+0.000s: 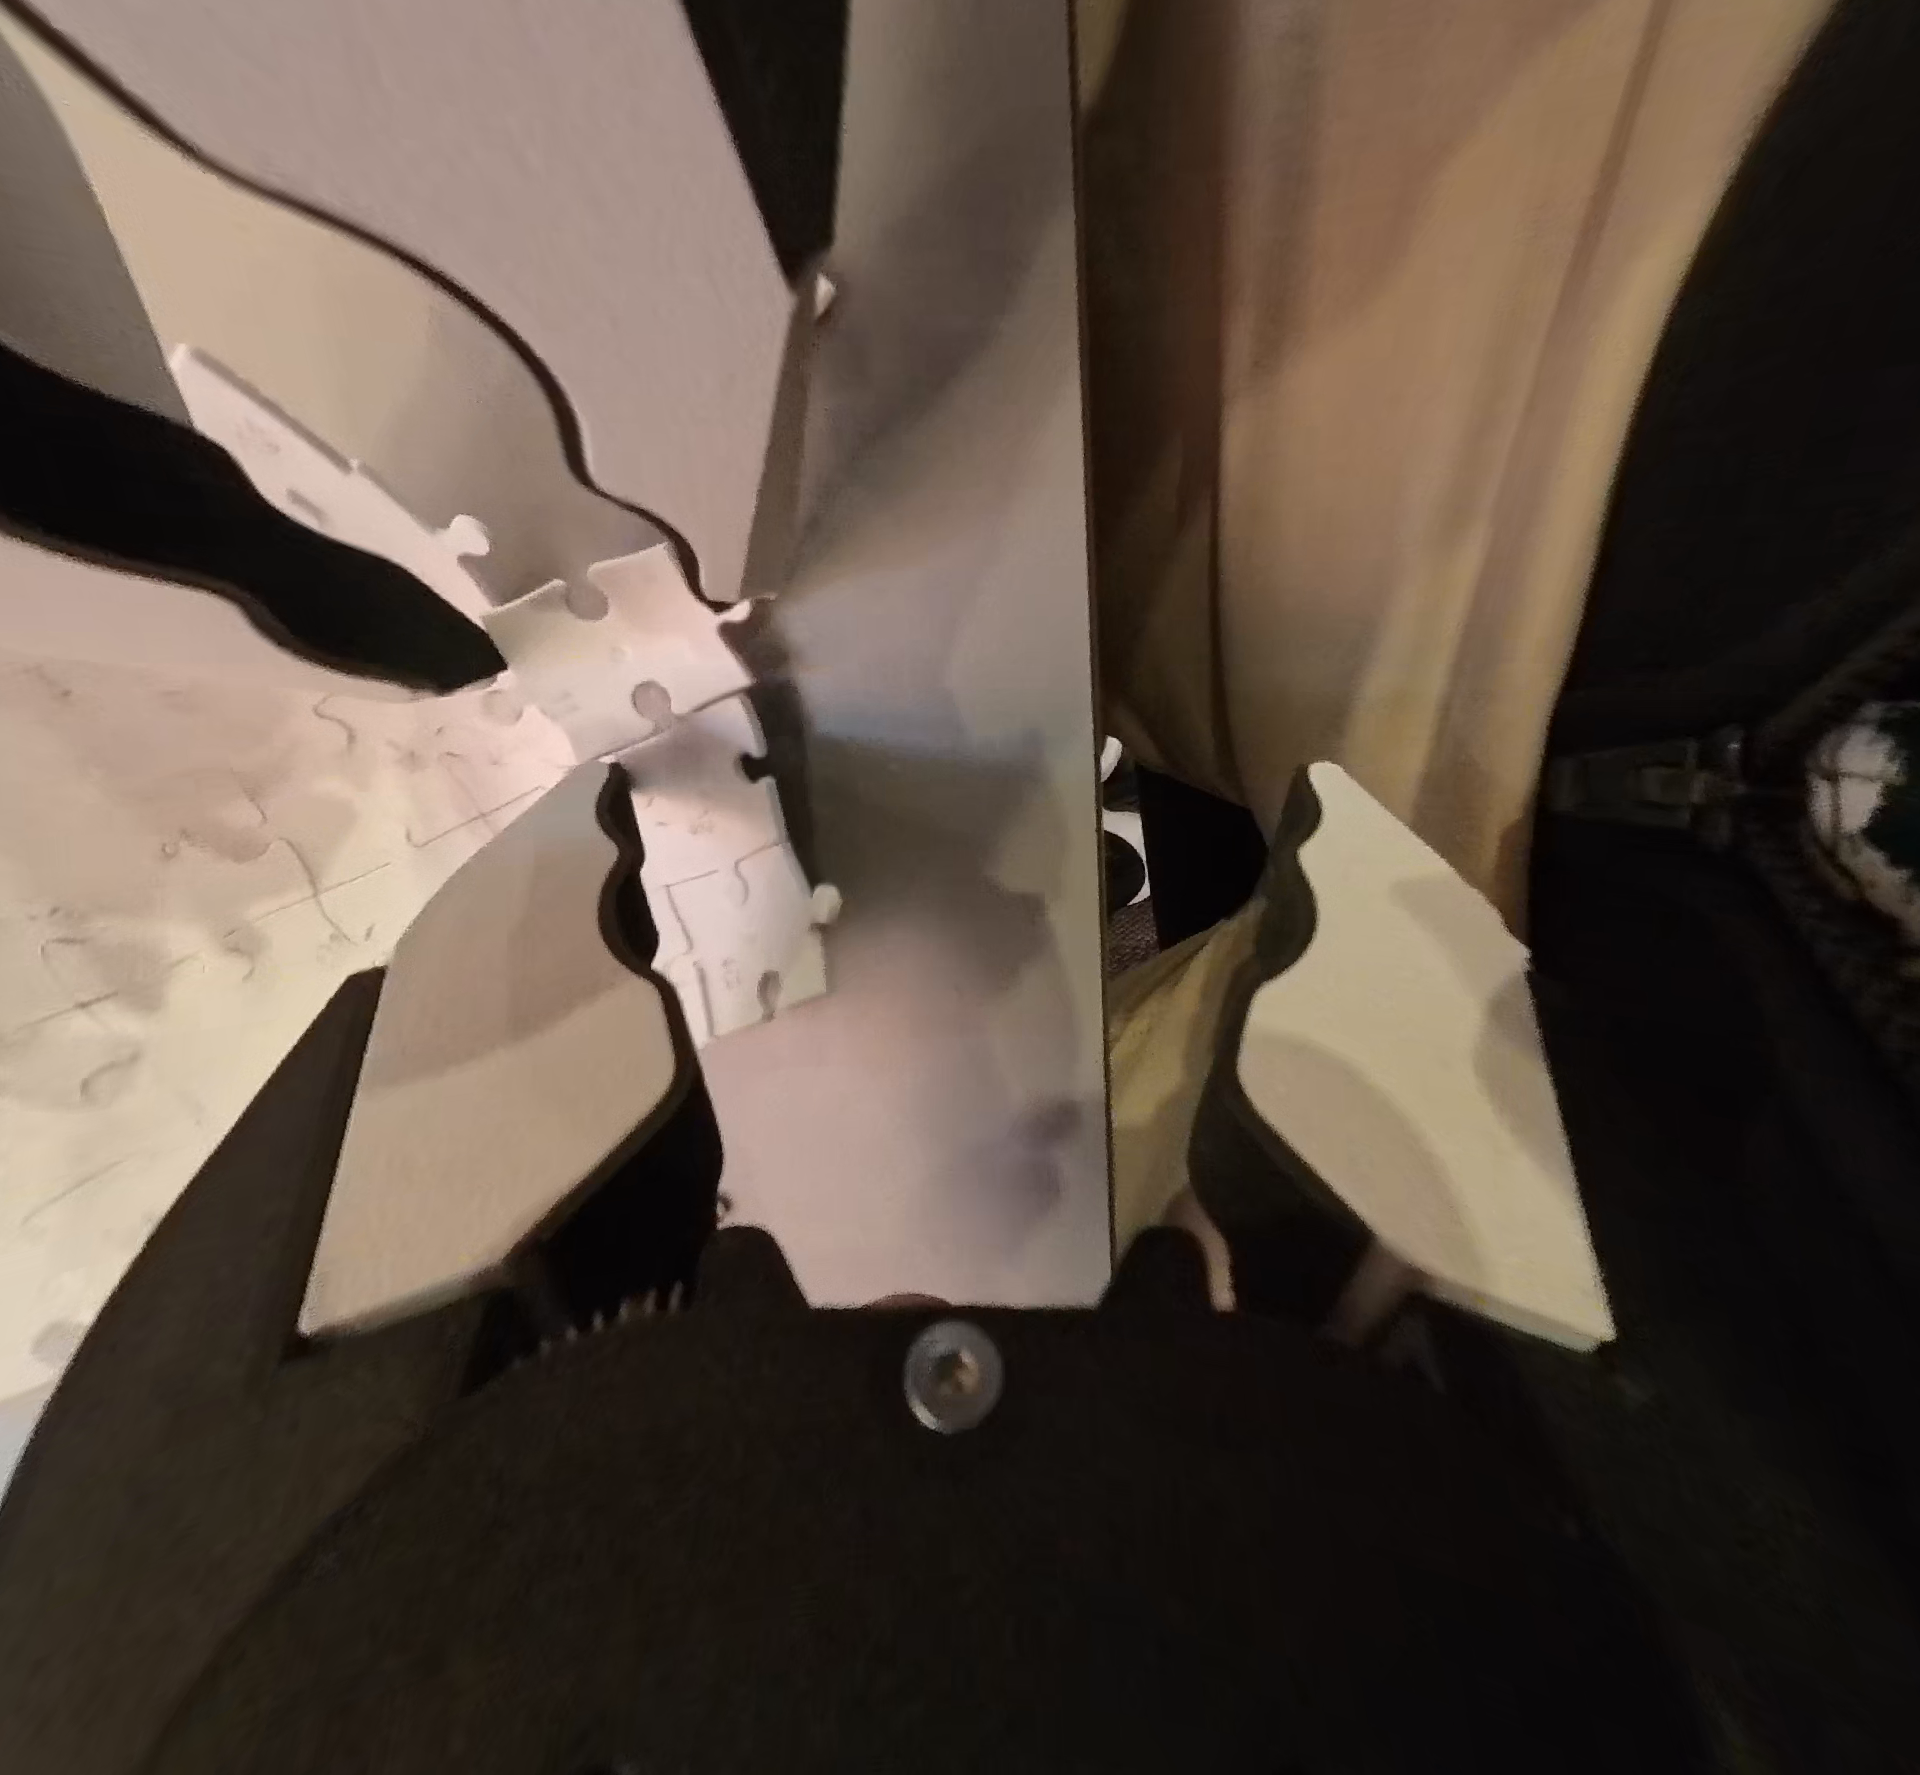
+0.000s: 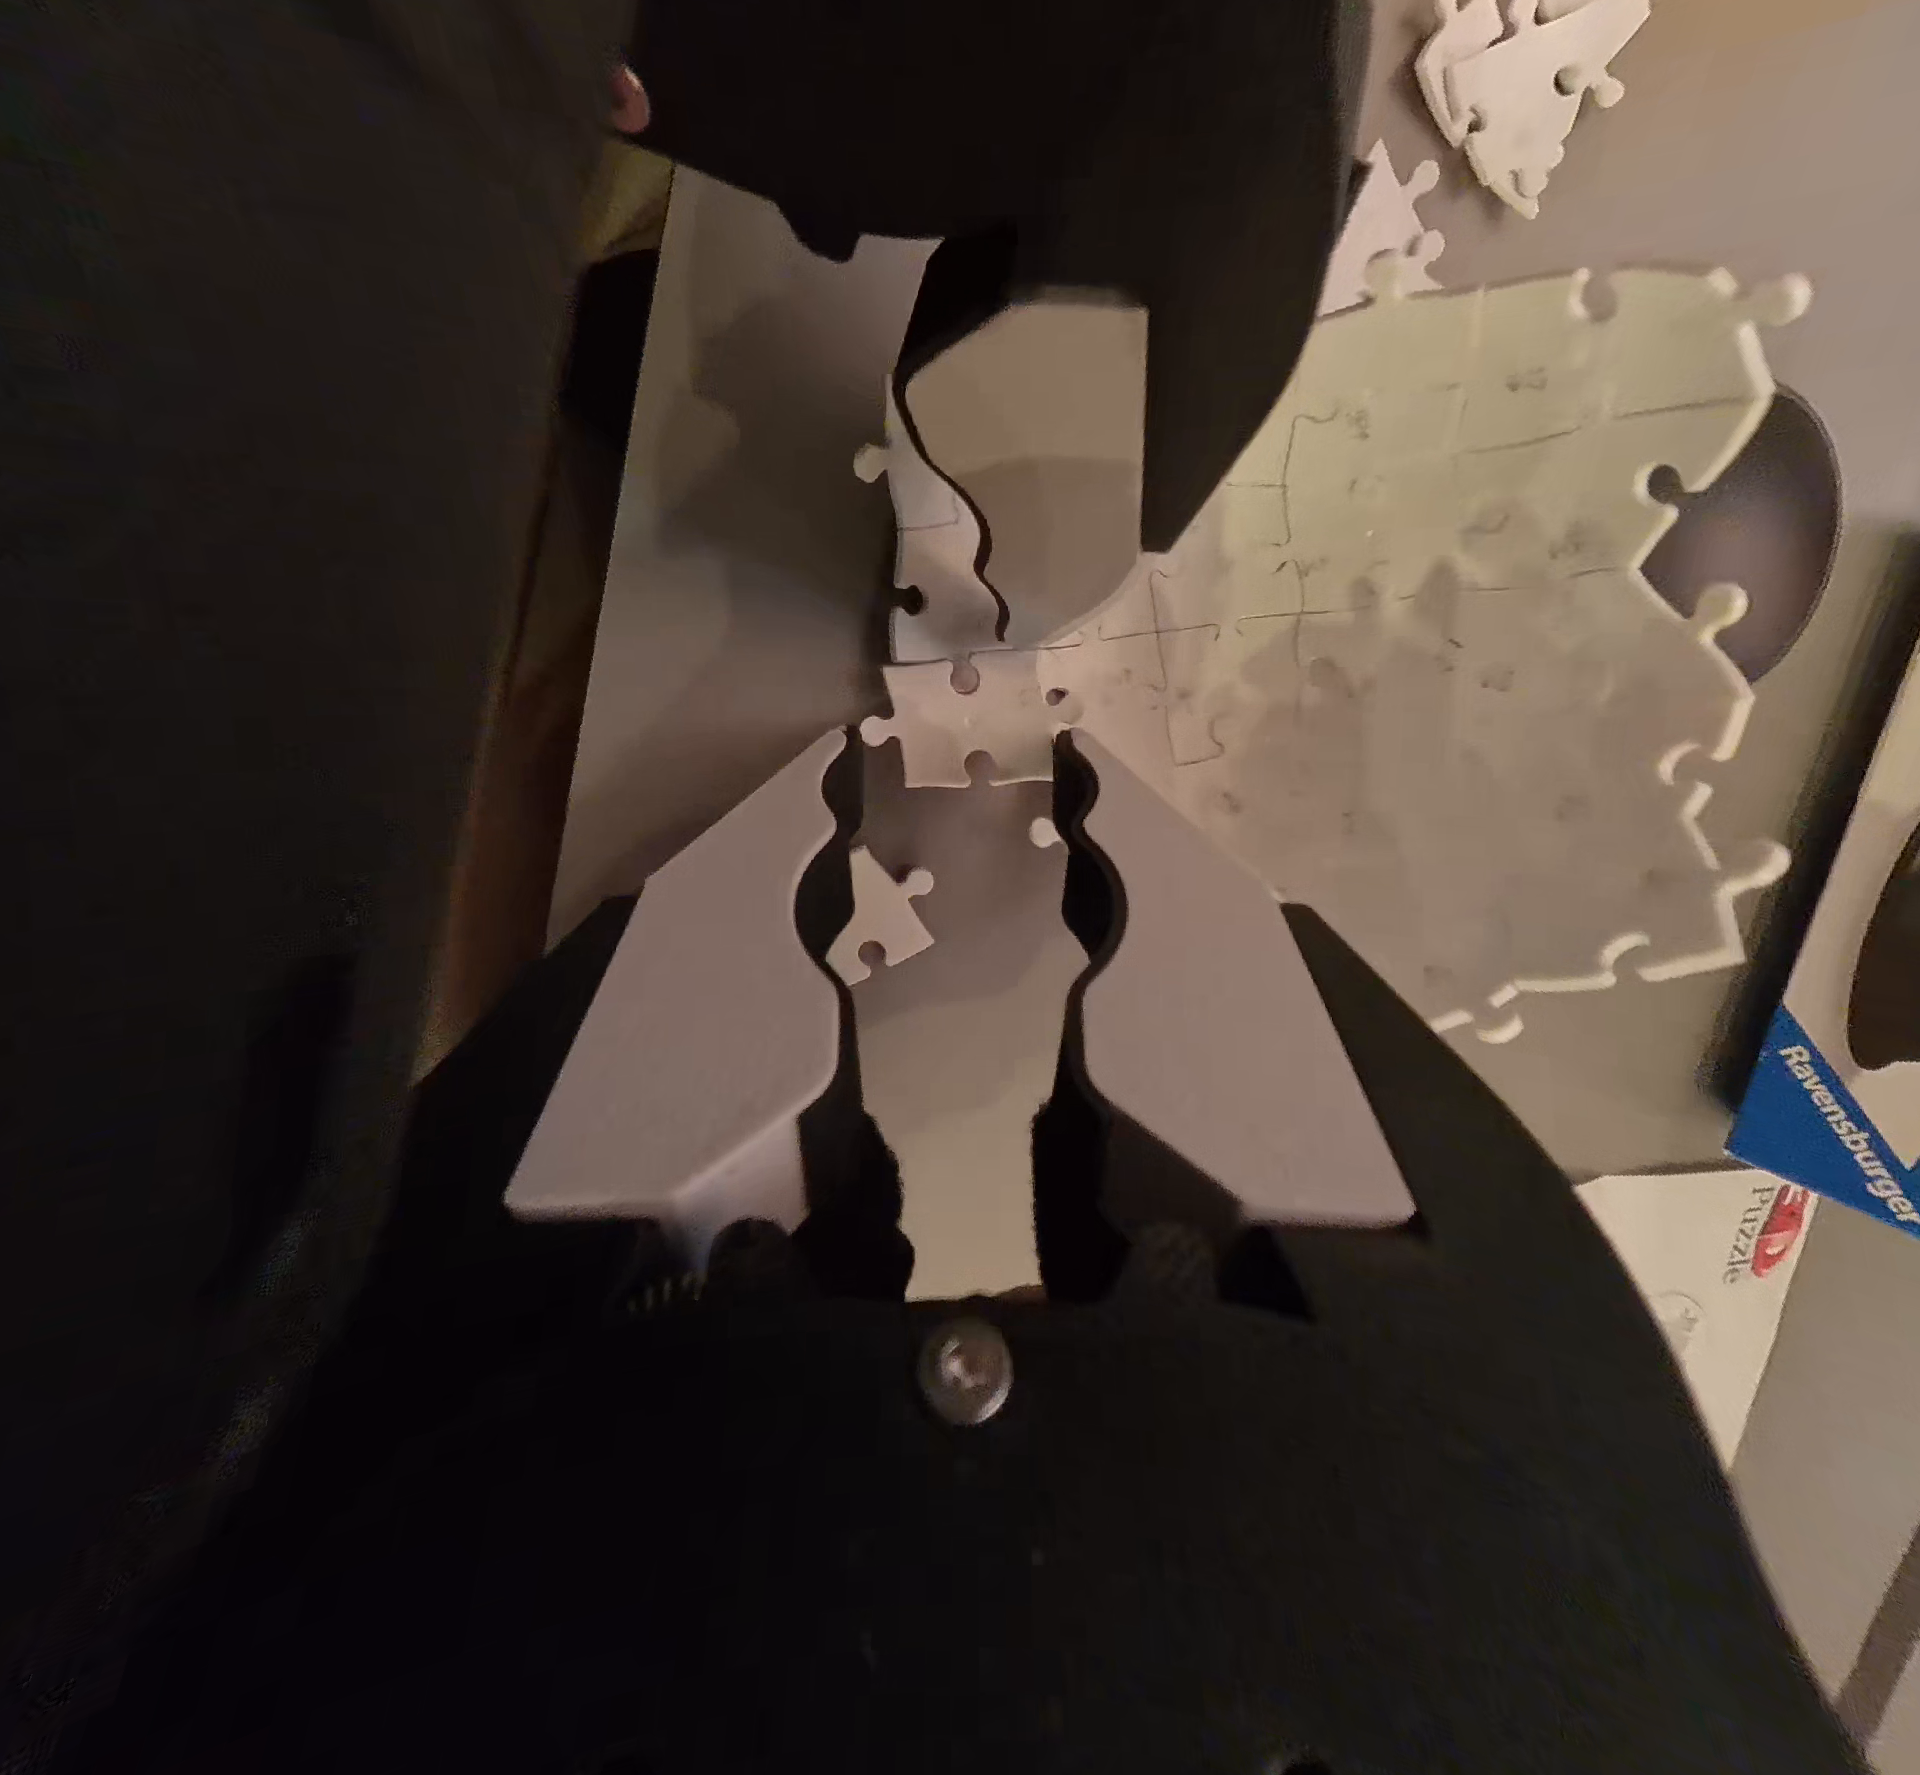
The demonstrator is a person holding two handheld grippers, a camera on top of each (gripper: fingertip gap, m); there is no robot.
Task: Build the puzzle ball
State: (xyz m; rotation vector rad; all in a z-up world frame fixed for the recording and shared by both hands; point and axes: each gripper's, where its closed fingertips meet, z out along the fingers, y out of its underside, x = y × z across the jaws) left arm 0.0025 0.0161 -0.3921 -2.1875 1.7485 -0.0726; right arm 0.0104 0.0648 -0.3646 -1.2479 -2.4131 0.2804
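Note:
A partly built white puzzle shell (image 2: pixel 1455 686) lies curved on the grey table (image 2: pixel 727 530). My right gripper (image 2: pixel 961 749) is shut on a single white puzzle piece (image 2: pixel 956 738), held at the shell's near edge beside a short strip of joined pieces (image 2: pixel 925 572). The same piece (image 1: pixel 623 655) and strip (image 1: pixel 727 894) show in the left wrist view. My left gripper (image 1: pixel 961 780) is open. Its left finger (image 1: pixel 499 998) lies against the strip and its right finger (image 1: pixel 1403 1050) hangs past the table edge. A loose piece (image 2: pixel 883 915) lies under the right gripper.
A pile of loose white pieces (image 2: pixel 1527 42) lies at the back right. A blue and white puzzle box (image 2: pixel 1818 1154) and a printed sheet (image 2: pixel 1683 1310) sit at the right. A dark round stand (image 2: pixel 1766 530) lies under the shell. A person's beige trousers (image 1: pixel 1351 375) are beyond the table edge (image 1: pixel 1086 582).

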